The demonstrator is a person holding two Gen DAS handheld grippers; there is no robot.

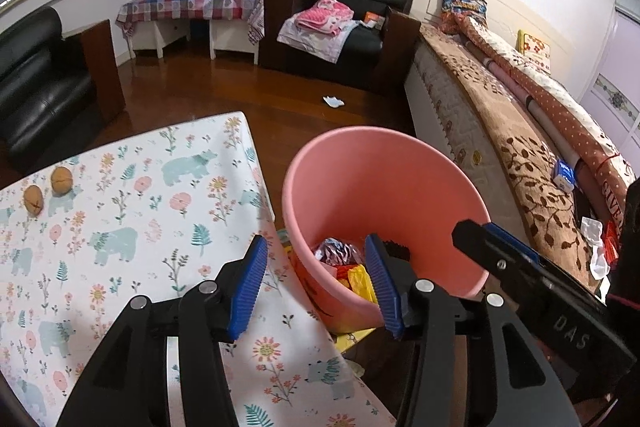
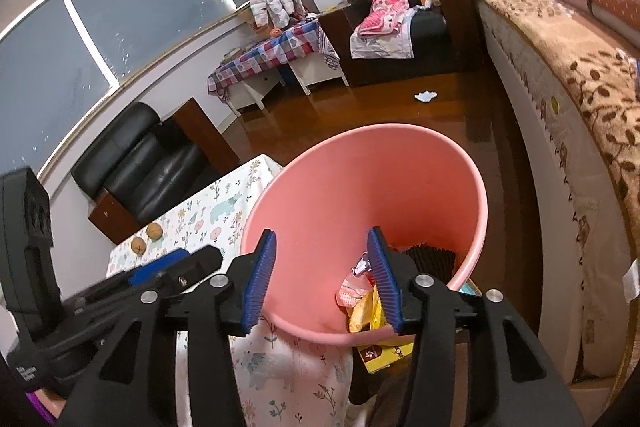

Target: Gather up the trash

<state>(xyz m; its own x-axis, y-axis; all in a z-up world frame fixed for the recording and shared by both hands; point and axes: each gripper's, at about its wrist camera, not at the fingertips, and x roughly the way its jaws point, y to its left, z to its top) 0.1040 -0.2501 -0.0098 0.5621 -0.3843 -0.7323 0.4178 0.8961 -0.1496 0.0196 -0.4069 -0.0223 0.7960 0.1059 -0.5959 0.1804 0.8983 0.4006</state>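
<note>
A pink trash bin (image 1: pixel 384 187) stands beside the floral-cloth table (image 1: pixel 132 227); it also shows in the right wrist view (image 2: pixel 360 187). Crumpled wrappers (image 1: pixel 340 253) and yellow trash (image 1: pixel 360 283) lie in its bottom; the wrappers also show in the right wrist view (image 2: pixel 356 291). My left gripper (image 1: pixel 316 283) is open and empty, over the bin's near rim. My right gripper (image 2: pixel 322 275) is open and empty, above the bin's opening. The right gripper also shows at the right in the left wrist view (image 1: pixel 520 267). Two walnuts (image 1: pixel 48 189) lie on the table.
A bed (image 1: pixel 500 131) with a brown blanket runs along the right. A black armchair (image 1: pixel 340 27) with clothes stands at the back, another (image 1: pixel 36 87) at the left. A white scrap (image 1: pixel 334 101) lies on the wooden floor. A yellow box (image 2: pixel 384 351) lies under the bin.
</note>
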